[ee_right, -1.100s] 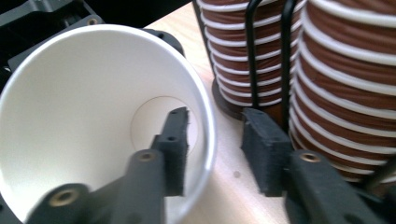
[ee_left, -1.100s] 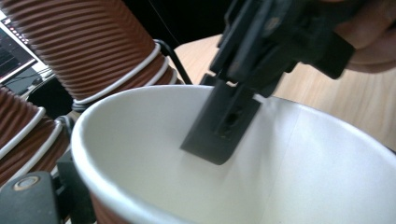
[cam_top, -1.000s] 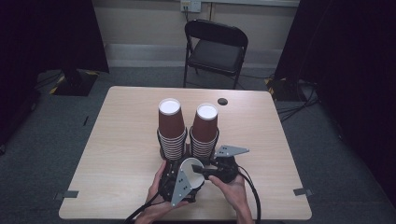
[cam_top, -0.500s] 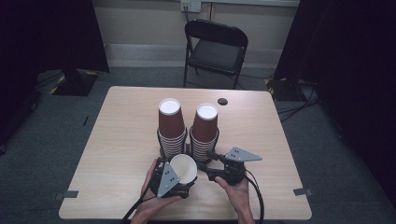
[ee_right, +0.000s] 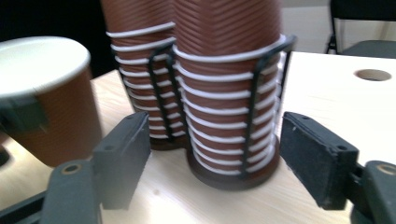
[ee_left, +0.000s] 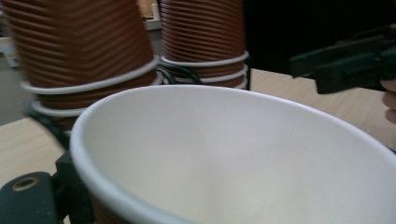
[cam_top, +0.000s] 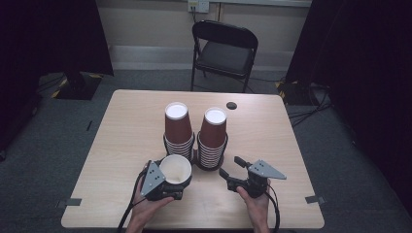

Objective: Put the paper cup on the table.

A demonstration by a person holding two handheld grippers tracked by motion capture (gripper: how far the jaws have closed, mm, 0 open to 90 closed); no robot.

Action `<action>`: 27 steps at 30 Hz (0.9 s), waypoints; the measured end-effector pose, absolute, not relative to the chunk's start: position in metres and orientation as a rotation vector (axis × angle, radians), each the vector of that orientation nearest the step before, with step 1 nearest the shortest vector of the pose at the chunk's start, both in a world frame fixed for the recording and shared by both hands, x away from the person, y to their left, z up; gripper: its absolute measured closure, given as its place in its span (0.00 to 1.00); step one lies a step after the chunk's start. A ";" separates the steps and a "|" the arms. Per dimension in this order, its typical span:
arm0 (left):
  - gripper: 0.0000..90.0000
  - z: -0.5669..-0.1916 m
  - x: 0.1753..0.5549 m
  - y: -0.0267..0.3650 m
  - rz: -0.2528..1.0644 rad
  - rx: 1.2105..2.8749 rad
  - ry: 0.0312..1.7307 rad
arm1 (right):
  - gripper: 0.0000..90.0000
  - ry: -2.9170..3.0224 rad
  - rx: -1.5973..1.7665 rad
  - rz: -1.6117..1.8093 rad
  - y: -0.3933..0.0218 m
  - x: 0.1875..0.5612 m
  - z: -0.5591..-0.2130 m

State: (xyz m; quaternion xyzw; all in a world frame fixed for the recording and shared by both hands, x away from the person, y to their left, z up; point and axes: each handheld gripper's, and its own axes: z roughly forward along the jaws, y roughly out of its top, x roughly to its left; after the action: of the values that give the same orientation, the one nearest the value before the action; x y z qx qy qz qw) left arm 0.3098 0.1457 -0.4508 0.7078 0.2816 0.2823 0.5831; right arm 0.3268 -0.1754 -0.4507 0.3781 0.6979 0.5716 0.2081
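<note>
One paper cup (cam_top: 175, 169), pulled from the two stacks (cam_top: 196, 133), sits clamped in the left gripper (cam_top: 171, 187); the right gripper (cam_top: 233, 167), jaws just opened and empty, faces the right stack, many cups remaining.

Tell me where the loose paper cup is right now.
In the high view the loose paper cup sits in the left gripper near the table's front edge, just in front of the left cup stack, with the open right gripper to its right.

So that's two cup stacks (cam_top: 176, 127) (cam_top: 213, 132) on the one bench (cam_top: 121, 131), plus one loose cup (cam_top: 176, 169). Two grippers (cam_top: 170, 187) (cam_top: 232, 167), two hands (cam_top: 148, 209) (cam_top: 255, 203), one chair (cam_top: 224, 47), one round hole (cam_top: 231, 105) in the benchtop.
</note>
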 end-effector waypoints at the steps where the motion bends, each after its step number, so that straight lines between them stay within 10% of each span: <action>1: 0.09 -0.451 0.310 0.146 0.659 1.652 0.657 | 0.26 1.942 1.052 1.591 -0.175 0.327 -0.451; 27: 0.09 -0.442 0.354 0.221 0.778 1.521 0.945 | 0.15 1.761 1.126 1.482 -0.216 0.313 -0.484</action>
State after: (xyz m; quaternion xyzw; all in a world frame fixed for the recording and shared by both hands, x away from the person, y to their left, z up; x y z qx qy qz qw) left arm 0.3537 0.2209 -0.4419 0.6455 0.4009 0.3302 0.5600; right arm 0.3132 -0.2157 -0.4839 0.4210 0.6587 0.5543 0.2856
